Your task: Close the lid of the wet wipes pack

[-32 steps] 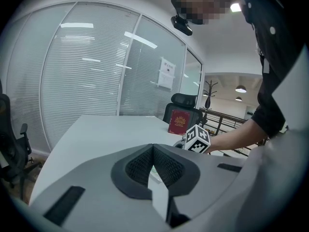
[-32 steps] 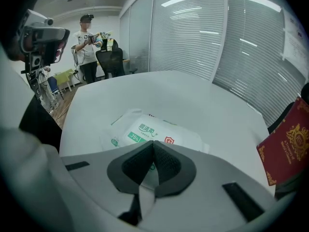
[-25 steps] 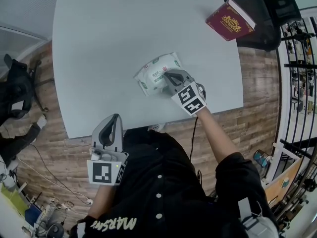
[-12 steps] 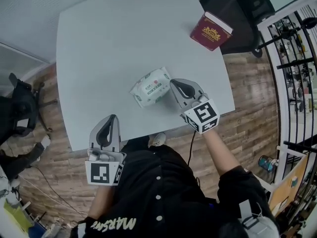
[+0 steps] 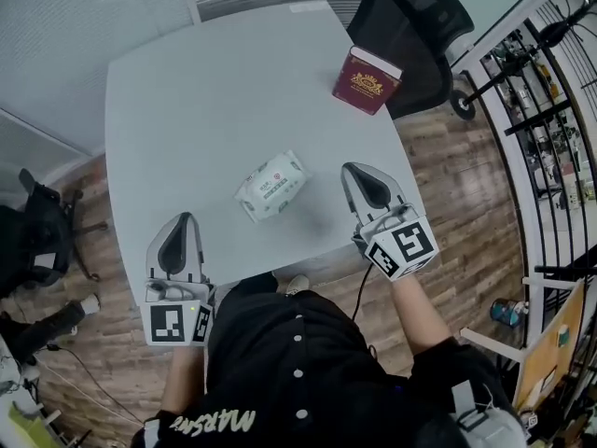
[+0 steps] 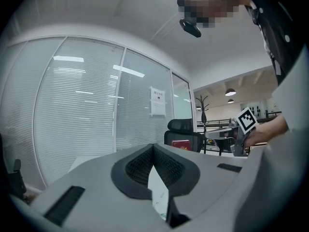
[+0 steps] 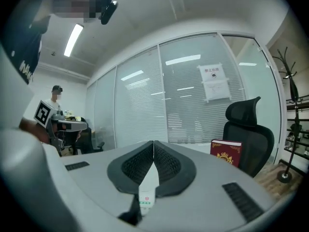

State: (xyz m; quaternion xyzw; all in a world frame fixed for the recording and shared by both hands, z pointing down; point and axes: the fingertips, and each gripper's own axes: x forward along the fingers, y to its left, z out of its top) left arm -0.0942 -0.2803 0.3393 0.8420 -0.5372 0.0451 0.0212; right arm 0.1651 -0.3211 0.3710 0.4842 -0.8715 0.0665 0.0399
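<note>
Between my two claws, a little ahead of the left claw [image 5: 183,220] and off to the left of the right claw [image 5: 353,170], lies one wet wipes pack [image 5: 271,186]. It is a soft, white, pillow-shaped pouch with green print and a red dot, and its top looks flat. It touches neither claw. It rests on a smooth, pale grey table [image 5: 187,101] with rounded corners.

Both claws are grey plastic wedges, each carrying a cube with black-and-white square markers. I hold both above the table's near edge. The left gripper view and the right gripper view each show the jaws pressed together at the tips, black ribbed pads meeting, pinching nothing. Below the right claw's tips, a narrow slit shows a strip of the white pack.

Well ahead of the right claw, at the table's far edge, sits one dark red hardback book [image 5: 367,80] with a gold emblem. Behind it is one black office chair [image 5: 415,17].

Only the head view shows the wood-plank floor [image 5: 448,157] and my black buttoned top. Only the gripper views show the glass wall with slatted blinds [image 7: 145,105], one paper notice [image 7: 214,83] on it, and one coat stand [image 7: 295,124].
</note>
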